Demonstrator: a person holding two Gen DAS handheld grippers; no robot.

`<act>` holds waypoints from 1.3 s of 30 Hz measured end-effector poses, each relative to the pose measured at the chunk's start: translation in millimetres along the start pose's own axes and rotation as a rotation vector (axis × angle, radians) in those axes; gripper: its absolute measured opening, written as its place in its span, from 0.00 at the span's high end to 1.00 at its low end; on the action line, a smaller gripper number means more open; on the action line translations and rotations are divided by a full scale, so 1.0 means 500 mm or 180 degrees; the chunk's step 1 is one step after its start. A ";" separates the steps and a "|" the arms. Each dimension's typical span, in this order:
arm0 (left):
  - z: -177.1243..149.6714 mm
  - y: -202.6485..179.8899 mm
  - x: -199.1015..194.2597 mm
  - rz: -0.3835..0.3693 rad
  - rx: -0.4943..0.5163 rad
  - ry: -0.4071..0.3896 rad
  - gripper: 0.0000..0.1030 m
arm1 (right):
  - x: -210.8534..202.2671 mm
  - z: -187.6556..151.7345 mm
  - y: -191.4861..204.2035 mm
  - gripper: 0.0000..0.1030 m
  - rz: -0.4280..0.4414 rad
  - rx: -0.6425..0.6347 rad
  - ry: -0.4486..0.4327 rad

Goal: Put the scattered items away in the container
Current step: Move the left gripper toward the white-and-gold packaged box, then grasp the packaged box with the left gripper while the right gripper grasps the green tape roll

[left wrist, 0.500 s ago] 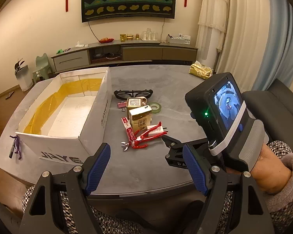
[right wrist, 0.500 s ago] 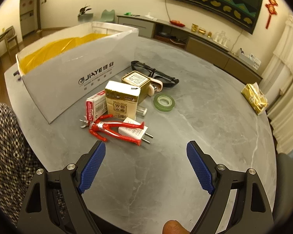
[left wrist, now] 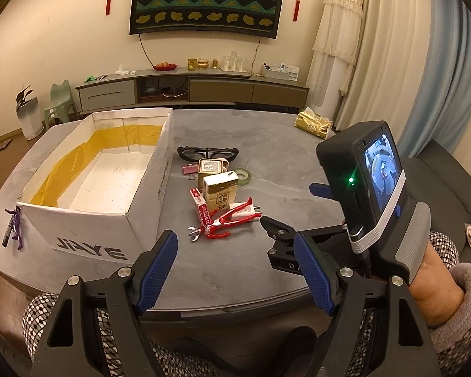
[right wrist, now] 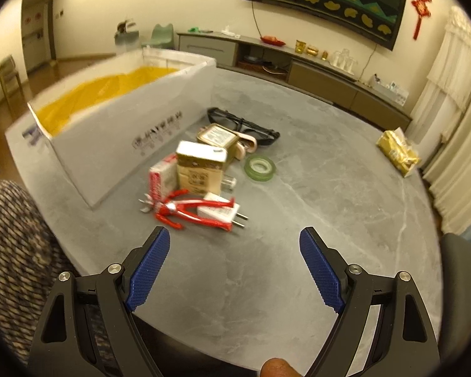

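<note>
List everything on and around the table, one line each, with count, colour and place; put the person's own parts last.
Open cardboard box: 1, white with yellow tape lining, table's left side, nothing visible inside.
Action figure: 1, red and silver, lying nearest the grippers, partly over a white plug adapter.
Carton: 1, tan and white, upright mid-cluster.
Small flat box: 1, red and white, left of the carton.
Tin: 1, gold, behind the carton.
Tape roll: 1, green, right of the cluster.
Glasses: 1, black, farthest back.
Packet: 1, gold, far right edge.
Left gripper: black with blue pads, open.
Right gripper: same, open.
</note>
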State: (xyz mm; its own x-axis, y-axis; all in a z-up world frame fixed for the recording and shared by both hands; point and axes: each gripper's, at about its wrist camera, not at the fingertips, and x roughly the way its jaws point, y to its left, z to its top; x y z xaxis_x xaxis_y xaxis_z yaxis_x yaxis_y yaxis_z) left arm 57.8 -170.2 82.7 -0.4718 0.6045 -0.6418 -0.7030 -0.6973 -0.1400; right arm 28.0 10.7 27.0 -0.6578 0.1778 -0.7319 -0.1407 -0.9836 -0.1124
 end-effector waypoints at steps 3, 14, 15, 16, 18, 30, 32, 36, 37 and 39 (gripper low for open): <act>0.004 0.006 -0.008 -0.0043 -0.0015 -0.0042 0.25 | -0.016 0.001 -0.008 0.16 0.0128 0.0126 -0.0103; 0.025 0.029 0.016 -0.0080 -0.0125 -0.0026 0.71 | -0.010 0.045 0.039 0.92 0.0503 -0.0015 -0.0108; 0.026 0.026 0.018 -0.0056 -0.0110 -0.0038 0.73 | -0.005 0.045 0.046 0.92 0.0532 -0.0055 -0.0108; 0.028 0.025 0.021 -0.0034 -0.0097 -0.0039 0.78 | 0.001 0.045 0.051 0.92 0.0550 -0.0079 -0.0097; 0.032 0.025 0.029 -0.0013 -0.0073 -0.0013 0.79 | 0.009 0.045 0.051 0.92 0.0615 -0.0079 -0.0088; 0.063 0.031 0.099 0.0129 -0.0135 0.0189 0.44 | 0.076 0.058 -0.061 0.52 0.0889 0.0655 -0.0013; 0.068 0.032 0.120 0.0117 -0.0126 0.0223 0.42 | 0.099 0.054 -0.073 0.52 0.0920 0.0709 0.0057; 0.075 0.038 0.165 0.0095 -0.0140 0.0329 0.38 | 0.128 0.063 -0.087 0.52 0.1018 0.0761 0.0195; 0.076 0.039 0.176 0.0092 -0.0140 0.0346 0.37 | 0.131 0.069 -0.090 0.51 0.1028 0.0742 0.0200; 0.080 0.039 0.201 0.0100 -0.0142 0.0388 0.33 | 0.142 0.085 -0.110 0.51 0.0996 0.0744 0.0219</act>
State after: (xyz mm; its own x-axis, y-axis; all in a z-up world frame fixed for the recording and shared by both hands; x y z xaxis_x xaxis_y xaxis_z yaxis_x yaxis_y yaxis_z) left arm -24.9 -107.7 45.5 -0.4231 0.5327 -0.7329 -0.6632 -0.7332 -0.1501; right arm -42.2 78.8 9.9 -0.6457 -0.1399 -0.7507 -0.1110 -0.9555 0.2735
